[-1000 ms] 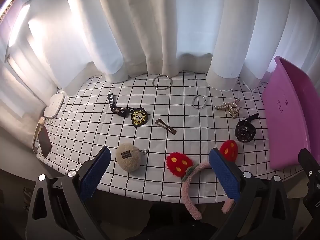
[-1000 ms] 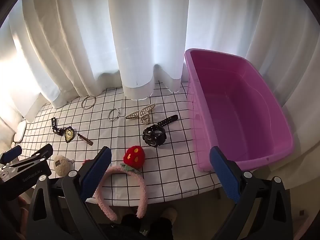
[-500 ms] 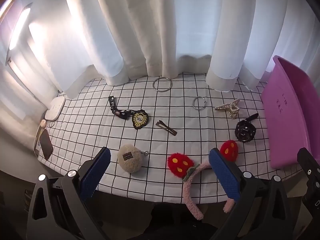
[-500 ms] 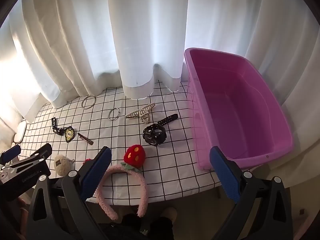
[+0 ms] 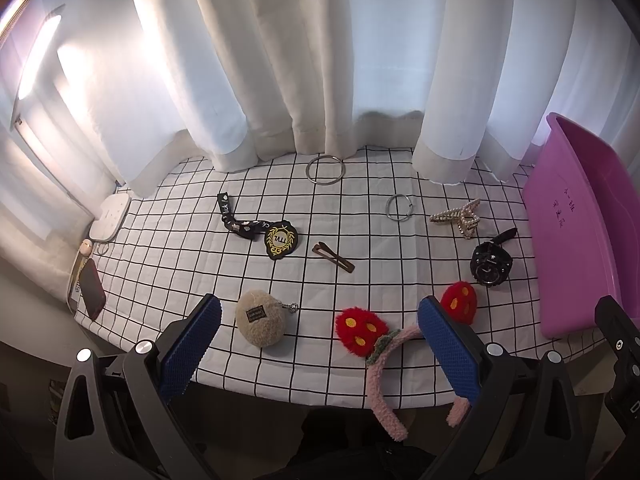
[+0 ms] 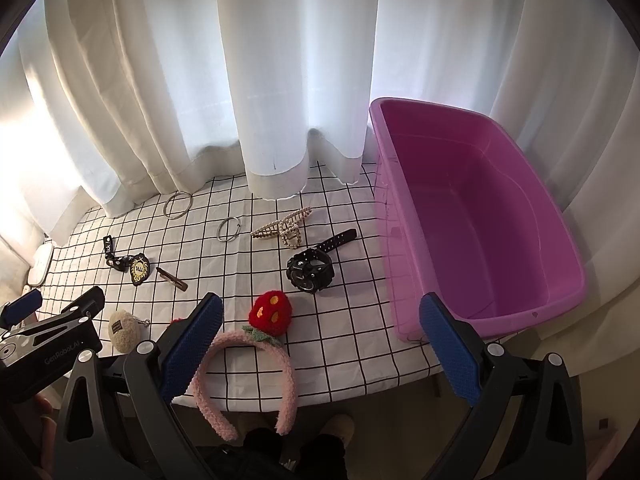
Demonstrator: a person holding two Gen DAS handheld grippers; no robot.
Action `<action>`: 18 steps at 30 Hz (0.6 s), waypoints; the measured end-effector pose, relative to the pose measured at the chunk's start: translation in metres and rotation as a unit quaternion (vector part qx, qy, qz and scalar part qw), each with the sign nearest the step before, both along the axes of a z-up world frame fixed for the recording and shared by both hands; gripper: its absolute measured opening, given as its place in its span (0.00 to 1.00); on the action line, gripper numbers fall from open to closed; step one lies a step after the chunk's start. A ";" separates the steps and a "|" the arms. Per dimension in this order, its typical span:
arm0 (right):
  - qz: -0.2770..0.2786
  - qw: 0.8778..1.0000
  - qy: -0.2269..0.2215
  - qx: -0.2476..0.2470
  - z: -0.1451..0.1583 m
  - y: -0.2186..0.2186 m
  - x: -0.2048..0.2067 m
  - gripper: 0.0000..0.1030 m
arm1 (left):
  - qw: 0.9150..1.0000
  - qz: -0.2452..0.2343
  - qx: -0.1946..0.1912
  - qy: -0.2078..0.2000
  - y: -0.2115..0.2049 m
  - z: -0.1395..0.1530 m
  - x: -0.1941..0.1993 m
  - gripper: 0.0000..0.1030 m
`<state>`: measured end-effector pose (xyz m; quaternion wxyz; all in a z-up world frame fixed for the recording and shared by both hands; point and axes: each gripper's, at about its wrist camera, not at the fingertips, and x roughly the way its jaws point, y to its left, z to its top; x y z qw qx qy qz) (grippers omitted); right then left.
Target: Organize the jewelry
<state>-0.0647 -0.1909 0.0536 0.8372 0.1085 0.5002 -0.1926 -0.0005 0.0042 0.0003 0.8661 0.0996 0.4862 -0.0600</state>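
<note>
Two tongs are held above the near edge of the checked table (image 5: 168,240), and both are spread wide apart with nothing between the blue pads. The left gripper (image 5: 320,344) is seen in its own view; the right gripper (image 6: 320,344) is seen in its own view too.

Nothing has been put in the pink tub (image 6: 480,216) yet, so the job is judged to be at its very start. The tub is found ahead and to the right of the right tongs.

The pink headband (image 6: 244,376) with red fuzzy ears is the closest thing. It is seen just ahead of the right tongs, near the left pad, with its open ends hanging over the table edge toward the person. Its curve is laid across the way the tongs point. From the left tongs it lies ahead and to the right, by the right pad. The right tongs are judged to be better placed, since the tub is on that side.

A black watch (image 6: 310,270) is seen farther ahead of the right tongs, with its strap pointing toward the tub. A fuzzy tan keychain (image 5: 260,322) is seen just ahead of the left tongs, near the left pad.
</note>
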 end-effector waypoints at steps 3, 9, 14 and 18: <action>0.000 1.000 0.000 0.000 0.000 0.000 0.000 0.91 | 1.000 0.000 0.000 0.001 0.000 -0.001 0.001 0.94; 0.002 1.000 0.002 -0.001 0.001 0.001 0.001 0.91 | 1.000 0.000 -0.001 0.000 0.000 0.000 0.001 0.94; 0.002 1.000 0.001 -0.001 0.002 0.002 0.001 0.91 | 1.000 -0.001 -0.001 0.001 0.000 -0.001 0.002 0.94; 0.002 1.000 0.000 -0.001 0.003 0.003 0.001 0.91 | 1.000 -0.001 -0.001 0.000 0.000 -0.001 0.002 0.94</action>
